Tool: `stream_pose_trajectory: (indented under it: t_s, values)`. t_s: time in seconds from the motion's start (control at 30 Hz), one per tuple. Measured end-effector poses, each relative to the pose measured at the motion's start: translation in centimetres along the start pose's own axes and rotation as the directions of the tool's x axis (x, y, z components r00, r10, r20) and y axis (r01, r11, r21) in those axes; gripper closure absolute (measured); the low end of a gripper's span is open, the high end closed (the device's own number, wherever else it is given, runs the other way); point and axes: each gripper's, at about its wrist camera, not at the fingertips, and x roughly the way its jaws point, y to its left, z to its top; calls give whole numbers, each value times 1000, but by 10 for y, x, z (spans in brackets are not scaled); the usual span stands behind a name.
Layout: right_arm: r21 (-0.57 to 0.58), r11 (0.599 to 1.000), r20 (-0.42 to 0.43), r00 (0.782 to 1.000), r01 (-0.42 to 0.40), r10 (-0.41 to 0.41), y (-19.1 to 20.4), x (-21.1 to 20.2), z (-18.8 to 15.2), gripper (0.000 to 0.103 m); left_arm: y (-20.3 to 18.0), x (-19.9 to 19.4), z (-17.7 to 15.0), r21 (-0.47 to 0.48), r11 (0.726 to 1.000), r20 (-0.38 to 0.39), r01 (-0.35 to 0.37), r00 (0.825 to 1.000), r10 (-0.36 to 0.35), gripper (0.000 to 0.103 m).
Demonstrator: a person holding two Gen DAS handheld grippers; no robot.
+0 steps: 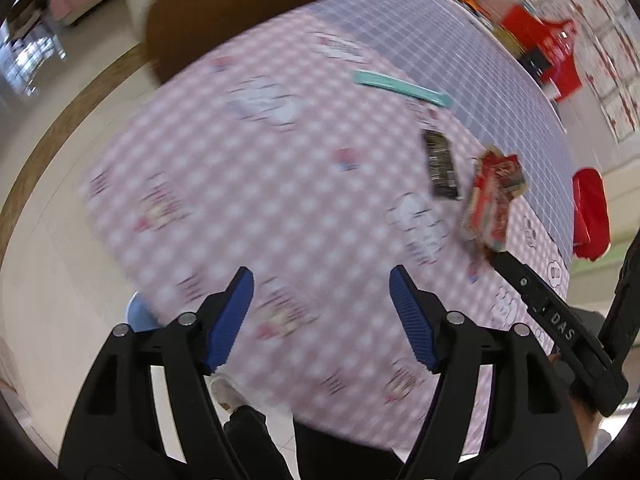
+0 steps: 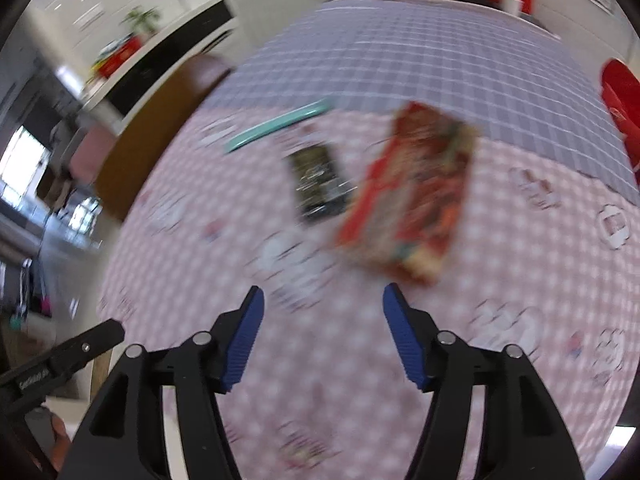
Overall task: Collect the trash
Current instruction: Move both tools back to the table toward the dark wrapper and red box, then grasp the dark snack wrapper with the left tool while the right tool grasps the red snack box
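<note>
A red snack wrapper (image 2: 412,196) lies on the pink checked tablecloth (image 2: 320,340), just ahead and right of my open, empty right gripper (image 2: 323,312). A small black wrapper (image 2: 318,180) lies left of it. Both show in the left wrist view, the red wrapper (image 1: 494,196) and the black wrapper (image 1: 442,164) far to the right. My left gripper (image 1: 322,300) is open and empty above the cloth (image 1: 280,184). The right gripper's black finger (image 1: 552,312) reaches toward the red wrapper. Both views are motion-blurred.
A teal flat strip (image 1: 402,88) lies on the cloth beyond the wrappers, also in the right wrist view (image 2: 278,124). A brown chair back (image 1: 236,12) stands at the table's far side. Red bags (image 1: 588,212) sit past the right edge.
</note>
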Motion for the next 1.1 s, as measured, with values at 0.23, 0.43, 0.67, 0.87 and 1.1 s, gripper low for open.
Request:
stream_pose_trajectory:
  t_s: [0.23, 0.43, 0.67, 0.87, 1.1]
  values:
    - [78, 997, -35, 999, 26, -23, -69, 27, 36, 40, -75, 57, 38, 72, 997, -63, -5, 998, 9, 33]
    - [117, 993, -52, 999, 13, -7, -102, 43, 53, 40, -110, 92, 65, 95, 995, -84, -25, 996, 33, 33]
    - [145, 989, -46, 999, 0, 7, -122, 60, 73, 38, -134, 130, 89, 143, 987, -94, -68, 992, 82, 33]
    - [146, 989, -14, 1000, -4, 7, -137, 72, 94, 37, -145, 148, 100, 204, 972, -63, -116, 989, 131, 33]
    - [89, 995, 16, 999, -45, 44, -141, 89, 121, 36, -146, 165, 107, 222, 967, -61, -127, 988, 144, 40]
